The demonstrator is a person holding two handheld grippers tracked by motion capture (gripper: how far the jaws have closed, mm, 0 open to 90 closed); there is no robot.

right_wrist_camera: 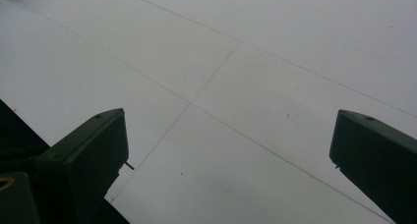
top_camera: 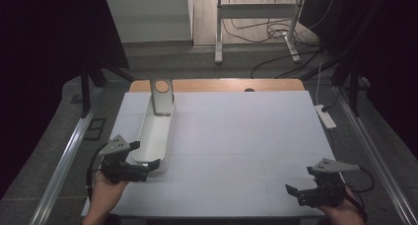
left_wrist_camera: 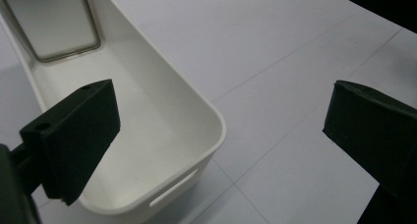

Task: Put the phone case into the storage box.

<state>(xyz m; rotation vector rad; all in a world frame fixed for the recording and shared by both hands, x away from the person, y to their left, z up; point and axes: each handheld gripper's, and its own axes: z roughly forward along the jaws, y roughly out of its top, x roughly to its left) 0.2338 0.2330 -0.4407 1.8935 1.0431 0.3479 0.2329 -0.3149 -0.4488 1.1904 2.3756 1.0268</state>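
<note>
At the near end of the long, smooth white bin (top_camera: 156, 131), left tongs (top_camera: 147, 155) are gaping astride its rounded corner; right tongs (top_camera: 296, 194) are gaping well apart.

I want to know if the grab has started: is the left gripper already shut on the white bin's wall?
No. The left gripper is open, its jaws spread wide around the near corner of the white bin.

Black left claw (top_camera: 148, 168), black right claw (top_camera: 295, 194), grey triangular plates, black cables
</note>
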